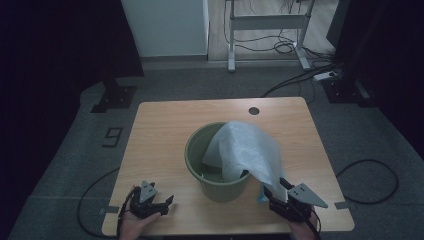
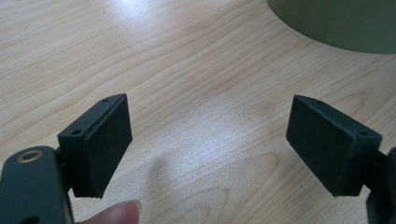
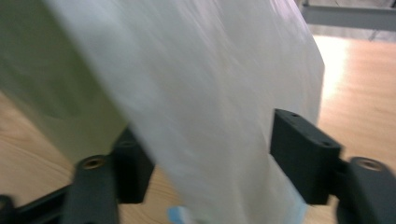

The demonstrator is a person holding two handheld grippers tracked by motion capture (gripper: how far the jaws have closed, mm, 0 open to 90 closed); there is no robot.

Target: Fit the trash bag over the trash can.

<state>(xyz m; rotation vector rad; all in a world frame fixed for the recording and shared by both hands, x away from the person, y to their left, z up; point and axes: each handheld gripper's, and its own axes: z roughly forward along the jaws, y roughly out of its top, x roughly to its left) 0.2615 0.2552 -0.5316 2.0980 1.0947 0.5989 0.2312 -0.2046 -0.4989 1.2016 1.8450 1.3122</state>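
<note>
A green bucket (image 1: 218, 189) stands near the middle of the wooden table (image 1: 160, 130). A white translucent bag (image 1: 245, 150) is draped over its right rim and hangs down outside toward the front right. My right gripper (image 1: 274, 186) sits at the bag's lower end. In the right gripper view its jaws (image 3: 210, 154) stand wide apart, with the bag (image 3: 210, 70) hanging between them and the bucket wall (image 3: 46, 84) behind at left. A small blue edge (image 3: 175, 215) shows at the bag's bottom. My left gripper (image 1: 167, 205) rests at the front left, open and empty (image 2: 208, 140), with the bucket (image 2: 336, 23) farther off.
A dark round hole (image 1: 254, 111) marks the table's far edge. Beyond the table stand a white cabinet (image 1: 165, 25) and a desk frame (image 1: 267, 22), with cables across the floor. A black stand base (image 1: 114, 97) sits off the far left corner.
</note>
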